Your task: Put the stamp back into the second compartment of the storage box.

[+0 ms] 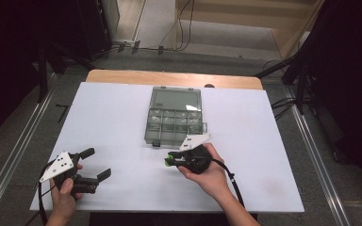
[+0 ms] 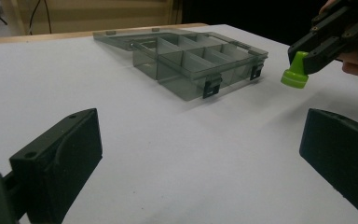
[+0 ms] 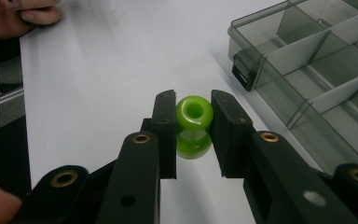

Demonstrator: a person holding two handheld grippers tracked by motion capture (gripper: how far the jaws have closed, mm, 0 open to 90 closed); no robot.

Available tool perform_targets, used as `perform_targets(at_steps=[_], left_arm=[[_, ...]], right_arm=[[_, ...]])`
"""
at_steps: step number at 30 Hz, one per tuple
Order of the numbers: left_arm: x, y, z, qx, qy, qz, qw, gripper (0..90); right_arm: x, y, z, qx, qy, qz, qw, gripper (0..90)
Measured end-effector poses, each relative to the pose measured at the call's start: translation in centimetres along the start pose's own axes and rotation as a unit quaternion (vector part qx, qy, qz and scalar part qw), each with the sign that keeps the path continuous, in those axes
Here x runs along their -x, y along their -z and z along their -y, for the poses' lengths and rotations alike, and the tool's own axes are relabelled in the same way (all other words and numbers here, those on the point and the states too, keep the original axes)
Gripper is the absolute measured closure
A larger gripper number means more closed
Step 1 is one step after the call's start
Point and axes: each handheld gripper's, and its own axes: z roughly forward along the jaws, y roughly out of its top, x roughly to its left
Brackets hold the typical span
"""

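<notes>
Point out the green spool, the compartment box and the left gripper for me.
green spool (image 3: pixel 194 113): right gripper view, its top flange.
compartment box (image 1: pixel 174 125): high view, its divided tray.
left gripper (image 1: pixel 96 163): high view, midway between its open jaw tips.

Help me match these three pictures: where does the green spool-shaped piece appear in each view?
High view: green piece just below centre, at the right gripper's tips.
Left gripper view: upper right, hanging from the right gripper.
Right gripper view: centre, clamped between the fingers.
Shared landmark: the open grey compartment box.
</notes>
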Motion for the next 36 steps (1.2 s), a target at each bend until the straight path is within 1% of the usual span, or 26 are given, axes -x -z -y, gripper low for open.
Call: perform_targets(at_steps=[3,14,17,21,25,30,31,32,36], left_arm=[[0.0,0.0,0.0,0.0,0.0,0.0,1.0,0.0],[0.0,0.0,0.0,0.001,0.001,-0.001,1.0,0.0],[0.0,0.0,0.0,0.001,0.001,0.0,1.0,0.0],[0.0,0.0,0.0,0.001,0.001,0.001,1.0,0.0],[0.0,0.0,0.0,0.004,0.002,0.003,1.0,0.0],[0.0,0.0,0.0,0.003,0.001,0.003,1.0,0.0],[0.0,0.0,0.0,0.001,0.001,0.003,1.0,0.0],[0.0,0.0,0.0,0.001,0.001,0.003,1.0,0.0],[0.0,0.0,0.0,0.003,0.001,0.004,1.0,0.0]], right_arm=[[0.2,0.1,-0.3,0.002,-0.005,0.001,1.0,70.7],[1.1,0.4,-1.4,0.005,-0.007,0.009,0.9999,70.6],[1.3,0.3,-1.6,0.002,-0.006,0.009,0.9999,70.7],[1.6,0.2,-2.0,0.0,-0.01,0.011,0.9999,70.7],[1.9,0.1,-2.4,0.003,-0.014,0.011,0.9998,70.7],[2.5,0.0,-3.0,0.001,-0.013,0.012,0.9998,70.7],[2.5,0.0,-3.1,0.001,-0.017,0.012,0.9998,70.7],[2.7,0.0,-3.2,0.002,-0.015,0.012,0.9998,70.7],[3.1,0.0,-3.6,0.003,-0.019,0.012,0.9997,70.7]])
